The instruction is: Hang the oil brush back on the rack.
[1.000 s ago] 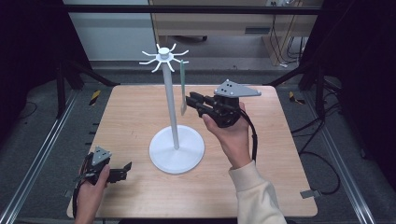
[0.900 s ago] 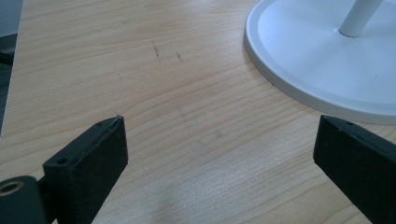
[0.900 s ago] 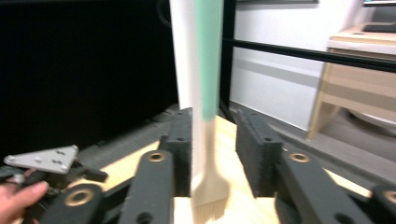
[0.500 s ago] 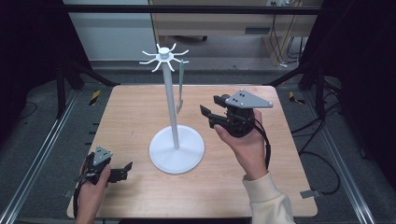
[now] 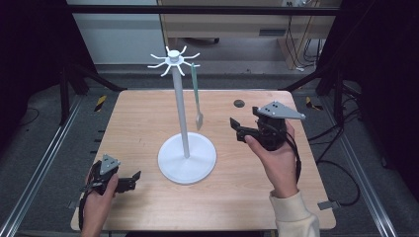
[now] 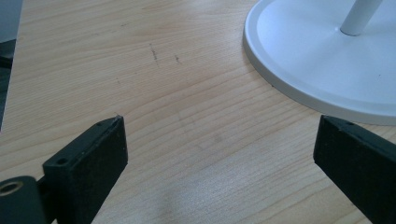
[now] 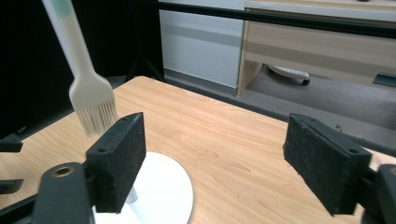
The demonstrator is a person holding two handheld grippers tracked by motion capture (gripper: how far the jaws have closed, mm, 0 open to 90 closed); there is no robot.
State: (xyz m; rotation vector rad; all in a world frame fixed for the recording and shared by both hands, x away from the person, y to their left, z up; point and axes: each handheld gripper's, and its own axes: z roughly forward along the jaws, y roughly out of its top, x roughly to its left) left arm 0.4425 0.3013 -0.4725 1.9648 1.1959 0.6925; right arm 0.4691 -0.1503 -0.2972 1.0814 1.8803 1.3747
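Both grippers black, 2-jaw type; left gripper [image 5: 132, 178] and right gripper [image 5: 236, 129] each carry a grey 3-cornered plate on top with small dark screw dots, and a black cable trailing back past the hand. Jaws are flat rectangular black blocks with a matt, slightly rough face, 1 small screw hole visible near the base of each block, and a brass-coloured ring fitting at the near-left corner. Right hand [image 5: 274, 160]: cream knit sleeve with ribbed cuff.

High view: above, looking forward and down on the whole table [image 5: 247, 197].
Left gripper view: close, low over the table.
Shared: white stand base [image 5: 187, 159] [image 6: 327, 70] [image 7: 163, 196].
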